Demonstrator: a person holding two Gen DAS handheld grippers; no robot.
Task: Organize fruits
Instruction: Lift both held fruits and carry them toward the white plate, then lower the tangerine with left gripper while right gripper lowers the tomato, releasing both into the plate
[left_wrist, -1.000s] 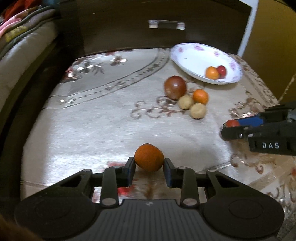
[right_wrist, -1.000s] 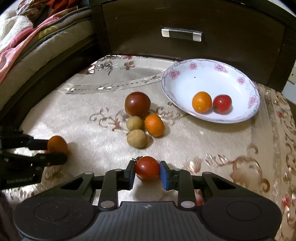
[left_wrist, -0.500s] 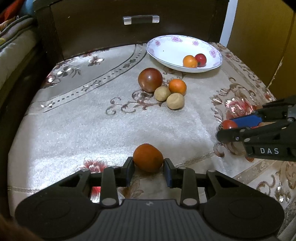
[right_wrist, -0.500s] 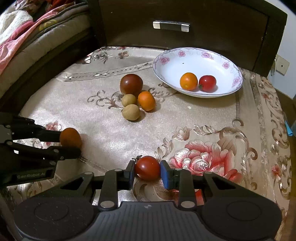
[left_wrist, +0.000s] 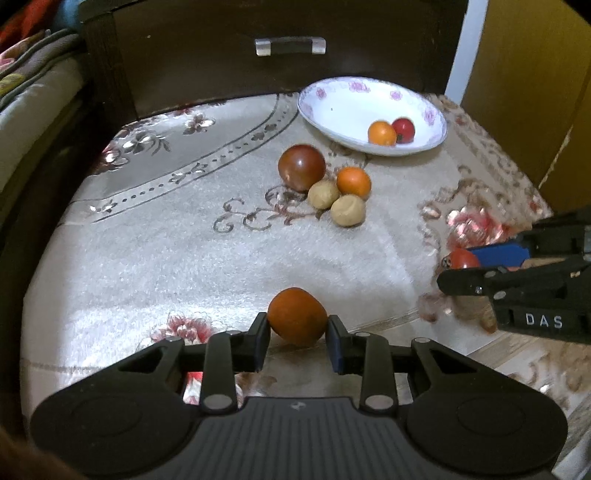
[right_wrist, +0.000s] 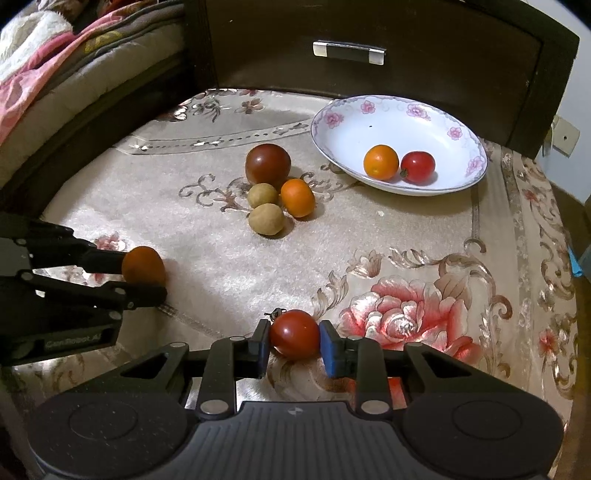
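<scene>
Fingers of the left gripper (left_wrist: 297, 330) are pressing on either side of an orange fruit (left_wrist: 297, 316), holding it just above the patterned cloth (left_wrist: 184, 258). The right gripper (right_wrist: 294, 341) is likewise closing on a red tomato (right_wrist: 294, 334), its stem pointing to the left finger — seen from the left wrist, this tomato is sitting off to the right, between the black and blue pads.

Ahead of both grippers, a cluster of four fruits is lying on the cloth, touching one another: two tan round fruits (right_wrist: 266, 219) nearest, a small orange (right_wrist: 297, 197) beside them on the right, and a large dark red tomato (right_wrist: 268, 163) behind.

Farther on and to the right, a white floral bowl (right_wrist: 369, 118) is holding an orange (right_wrist: 381, 162) and a red tomato (right_wrist: 417, 166) side by side. Beyond it a dark wooden drawer front (right_wrist: 424, 40) is standing — its metal handle (right_wrist: 349, 52) facing the grippers.
</scene>
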